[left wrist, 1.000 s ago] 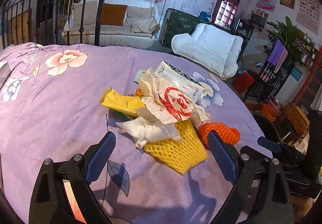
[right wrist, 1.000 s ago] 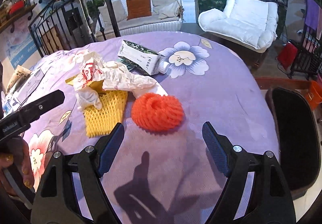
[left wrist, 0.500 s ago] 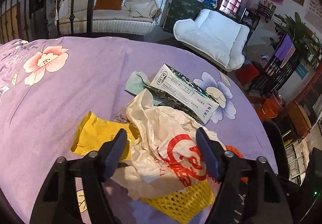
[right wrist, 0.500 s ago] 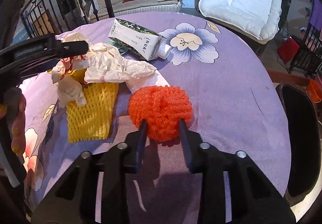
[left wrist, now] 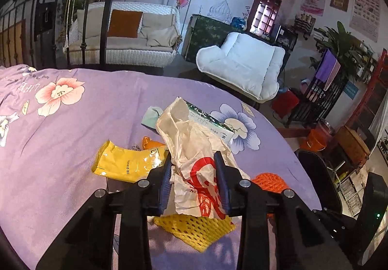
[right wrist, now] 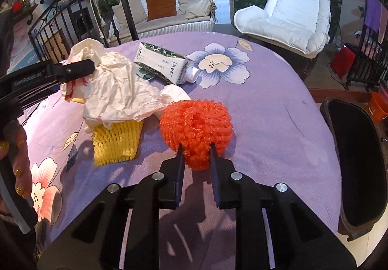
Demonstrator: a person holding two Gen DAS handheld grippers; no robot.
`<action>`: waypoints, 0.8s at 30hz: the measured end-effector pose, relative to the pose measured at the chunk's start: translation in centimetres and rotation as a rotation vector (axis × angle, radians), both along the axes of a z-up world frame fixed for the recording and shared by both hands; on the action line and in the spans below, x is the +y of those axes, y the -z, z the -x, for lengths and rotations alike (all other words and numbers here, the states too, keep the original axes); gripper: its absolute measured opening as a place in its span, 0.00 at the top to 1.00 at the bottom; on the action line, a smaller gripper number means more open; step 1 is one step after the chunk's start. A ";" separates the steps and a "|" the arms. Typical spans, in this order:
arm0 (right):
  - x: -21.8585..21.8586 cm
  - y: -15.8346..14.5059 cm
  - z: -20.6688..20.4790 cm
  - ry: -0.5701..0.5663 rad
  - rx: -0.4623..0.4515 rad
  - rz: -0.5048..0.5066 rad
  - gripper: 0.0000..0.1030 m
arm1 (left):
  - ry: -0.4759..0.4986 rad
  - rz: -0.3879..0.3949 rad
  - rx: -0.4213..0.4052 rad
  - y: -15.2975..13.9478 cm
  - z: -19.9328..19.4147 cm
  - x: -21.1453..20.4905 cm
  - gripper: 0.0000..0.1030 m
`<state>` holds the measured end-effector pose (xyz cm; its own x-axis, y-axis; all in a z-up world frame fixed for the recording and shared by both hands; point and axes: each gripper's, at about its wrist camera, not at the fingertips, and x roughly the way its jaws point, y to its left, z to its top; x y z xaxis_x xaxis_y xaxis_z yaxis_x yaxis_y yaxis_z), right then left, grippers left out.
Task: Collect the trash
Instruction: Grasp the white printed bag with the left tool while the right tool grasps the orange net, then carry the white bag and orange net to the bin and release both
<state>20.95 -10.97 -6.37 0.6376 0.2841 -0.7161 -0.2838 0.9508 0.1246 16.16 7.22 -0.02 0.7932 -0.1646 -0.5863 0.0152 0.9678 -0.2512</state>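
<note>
My left gripper (left wrist: 192, 179) is shut on a crumpled white plastic bag with red print (left wrist: 194, 148), also seen in the right wrist view (right wrist: 114, 92). My right gripper (right wrist: 195, 157) is shut on an orange foam net ball (right wrist: 196, 124); the ball also shows in the left wrist view (left wrist: 269, 181). A yellow foam net (right wrist: 116, 141) lies under the bag. A yellow wrapper (left wrist: 126, 164), a small orange scrap (left wrist: 148, 142) and a green-white carton (right wrist: 165, 66) lie on the purple flowered cloth (right wrist: 266, 109).
A dark bin (right wrist: 356, 168) stands beside the table's right edge. A pale green scrap (left wrist: 151, 117) lies behind the bag. A metal railing (right wrist: 60, 34) is at the far left. Sofas stand beyond the table.
Both grippers closed: the left one moved forward over the pile and shut on the plastic bag, the right one shut on the orange net ball.
</note>
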 end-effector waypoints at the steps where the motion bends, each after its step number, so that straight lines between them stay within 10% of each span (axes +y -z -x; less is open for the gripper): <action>1: -0.2 -0.1 0.3 0.003 -0.007 -0.001 0.80 | -0.001 -0.011 -0.015 -0.2 0.5 -0.2 0.68; 24: -13.1 -2.0 6.2 0.276 -0.178 -0.061 0.81 | 0.192 0.025 -0.148 -2.1 4.7 -8.2 0.68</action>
<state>14.72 -24.08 -4.36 0.8102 0.1223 -0.5733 -0.0389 0.9870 0.1556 11.41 -1.02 2.12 0.8229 -0.3337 -0.4598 0.2370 0.9372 -0.2560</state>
